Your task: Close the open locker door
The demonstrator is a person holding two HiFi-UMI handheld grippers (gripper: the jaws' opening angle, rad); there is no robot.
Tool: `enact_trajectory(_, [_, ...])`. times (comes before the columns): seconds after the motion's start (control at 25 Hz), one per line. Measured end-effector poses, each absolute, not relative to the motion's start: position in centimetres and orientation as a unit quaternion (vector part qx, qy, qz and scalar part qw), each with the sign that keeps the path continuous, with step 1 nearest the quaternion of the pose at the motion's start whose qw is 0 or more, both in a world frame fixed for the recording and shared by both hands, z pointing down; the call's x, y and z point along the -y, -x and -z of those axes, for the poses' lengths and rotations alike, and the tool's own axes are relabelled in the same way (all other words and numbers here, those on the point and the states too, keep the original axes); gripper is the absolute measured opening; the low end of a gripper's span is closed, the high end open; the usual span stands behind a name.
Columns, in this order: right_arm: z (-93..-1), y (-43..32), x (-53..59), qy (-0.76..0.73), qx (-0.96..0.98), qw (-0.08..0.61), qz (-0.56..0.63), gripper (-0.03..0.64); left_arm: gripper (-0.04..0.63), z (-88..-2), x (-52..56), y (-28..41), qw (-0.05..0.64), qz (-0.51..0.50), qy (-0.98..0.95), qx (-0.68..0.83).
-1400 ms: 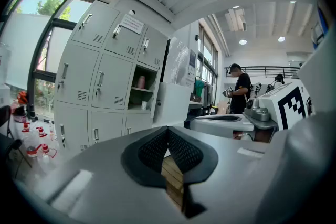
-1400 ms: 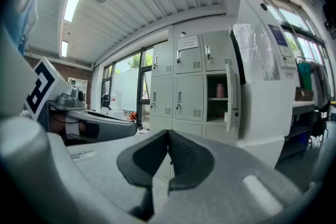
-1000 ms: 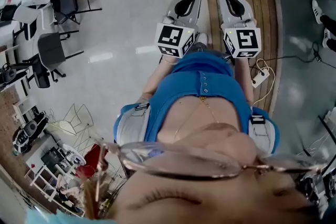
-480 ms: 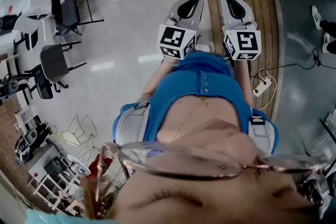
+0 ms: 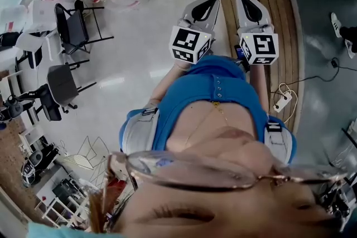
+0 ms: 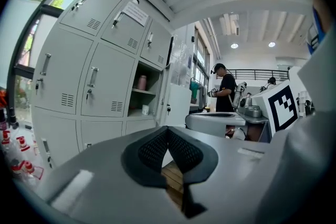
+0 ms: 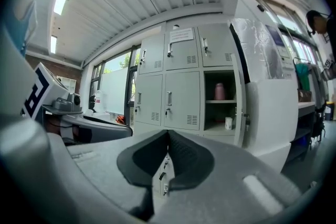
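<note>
While both claws point roughly level toward the grey locker bank (image 7: 168, 81), the left claw (image 6: 168, 129) has its pads pressed together with nothing between them, and the right claw (image 7: 168, 134) is likewise fully closed and empty. Ahead and well apart from either claw, the open locker door (image 7: 268, 113) stands swung out to the right of its compartment (image 7: 219, 107), where a pink bottle (image 7: 219, 91) sits on the upper shelf and a small white cup (image 7: 228, 123) on the lower. Seen from the head view, the two claws lie side by side above the pale floor (image 5: 128, 53) and a strip of wooden planking (image 5: 279, 25).
</note>
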State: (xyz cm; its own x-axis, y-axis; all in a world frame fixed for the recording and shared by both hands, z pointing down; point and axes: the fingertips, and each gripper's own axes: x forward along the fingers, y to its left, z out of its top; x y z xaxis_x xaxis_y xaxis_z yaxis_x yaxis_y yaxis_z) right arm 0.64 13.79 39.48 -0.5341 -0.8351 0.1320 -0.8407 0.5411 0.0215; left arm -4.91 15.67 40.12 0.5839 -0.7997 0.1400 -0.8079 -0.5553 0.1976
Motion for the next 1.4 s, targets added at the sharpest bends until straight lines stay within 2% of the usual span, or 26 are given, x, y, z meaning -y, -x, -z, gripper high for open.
enact_trajectory(0.28, [-39.8, 1.3, -10.9, -0.495, 0.866, 0.067, -0.026, 0.002, -0.003, -40.3, -12.4, 6.8, 0.119, -0.029, -0.889, 0.441])
enact_trajectory(0.92, [-39.8, 1.1, -3.2, -0.496, 0.865, 0.058, -0.038, 0.002, -0.004, -41.1, -4.2, 6.3, 0.14, -0.026, -0.888, 0.437])
enact_trajectory(1.4, [-37.9, -3.5, 6.4, -0.501, 0.864, 0.042, -0.025, 0.002, -0.002, -39.4, 5.7, 0.8, 0.123, -0.016, -0.905, 0.406])
